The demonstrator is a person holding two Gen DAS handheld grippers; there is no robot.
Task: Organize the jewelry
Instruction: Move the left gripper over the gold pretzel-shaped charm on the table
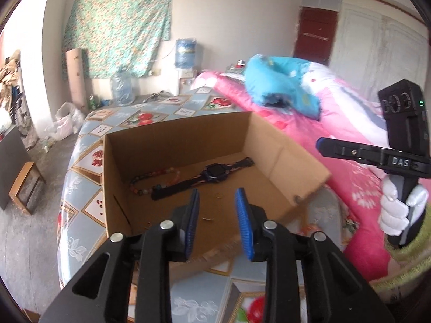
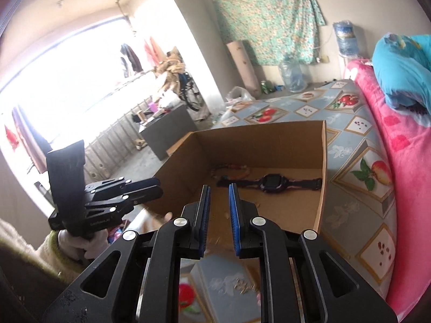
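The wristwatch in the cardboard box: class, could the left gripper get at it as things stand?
Probably yes. The cardboard box is open on top, the wristwatch lies uncovered on its floor beside the bead bracelet, and the left gripper hovers above the near wall, jaws apart and empty.

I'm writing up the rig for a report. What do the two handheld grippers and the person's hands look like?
Both the left gripper and the right gripper are black, with blue ribbed pads and silver round bolts. The right one carries white lettering, DAS, and a small green light. The hands wear white gloves, and the sleeves are fuzzy cream with a green cuff.
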